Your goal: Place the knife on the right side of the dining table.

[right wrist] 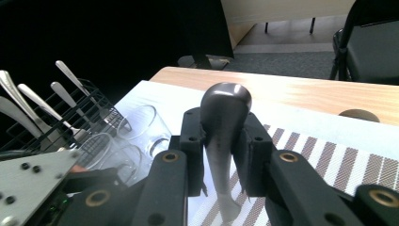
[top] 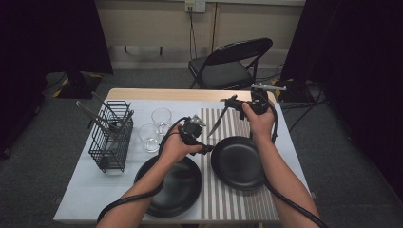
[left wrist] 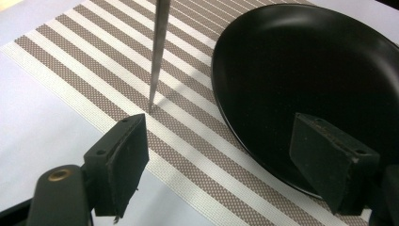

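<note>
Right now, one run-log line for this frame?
right gripper: shut on steel table knife, tip down over striped placemat | left gripper: open, nothing held, by black round plate | wire cutlery basket: at table's left

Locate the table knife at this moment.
The knife is clamped by its handle in the right gripper, hanging blade-down over the striped placemat, its tip just left of the right-hand black plate.

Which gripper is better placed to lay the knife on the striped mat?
Right. The right gripper already clamps the knife, tip hanging just over the striped mat. The left gripper is open beside it, holding nothing.
</note>
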A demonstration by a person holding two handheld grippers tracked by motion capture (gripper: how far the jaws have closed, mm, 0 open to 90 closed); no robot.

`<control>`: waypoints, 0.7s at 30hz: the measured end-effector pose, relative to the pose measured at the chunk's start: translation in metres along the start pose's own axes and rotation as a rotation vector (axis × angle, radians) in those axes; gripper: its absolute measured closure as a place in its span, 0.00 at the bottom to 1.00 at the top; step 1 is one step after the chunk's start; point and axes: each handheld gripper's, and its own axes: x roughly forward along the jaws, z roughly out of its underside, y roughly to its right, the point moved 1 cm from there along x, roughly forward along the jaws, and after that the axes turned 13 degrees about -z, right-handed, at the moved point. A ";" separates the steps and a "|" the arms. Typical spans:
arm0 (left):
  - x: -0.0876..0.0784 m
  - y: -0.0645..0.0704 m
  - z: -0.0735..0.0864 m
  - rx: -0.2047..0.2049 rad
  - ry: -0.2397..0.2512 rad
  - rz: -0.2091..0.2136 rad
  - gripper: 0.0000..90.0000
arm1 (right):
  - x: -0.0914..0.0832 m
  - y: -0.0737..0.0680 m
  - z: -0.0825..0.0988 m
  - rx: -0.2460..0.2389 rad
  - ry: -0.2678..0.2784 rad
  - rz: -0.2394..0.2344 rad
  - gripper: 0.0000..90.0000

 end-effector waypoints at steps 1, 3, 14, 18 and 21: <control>0.001 0.000 0.000 0.000 -0.005 -0.012 0.22 | 0.000 0.000 0.000 -0.002 -0.002 0.003 0.83; 0.003 -0.001 -0.001 -0.003 -0.009 -0.011 0.22 | -0.001 0.000 0.000 -0.001 -0.002 -0.001 0.83; 0.012 -0.006 -0.005 -0.013 -0.010 -0.028 0.24 | -0.001 -0.001 0.000 -0.003 -0.002 0.001 0.83; 0.016 -0.006 -0.005 -0.021 -0.011 -0.040 0.25 | -0.002 0.001 0.001 -0.002 -0.001 0.000 0.83; 0.020 -0.007 -0.005 -0.023 -0.010 -0.040 0.26 | -0.003 0.001 0.002 0.000 0.001 0.000 0.83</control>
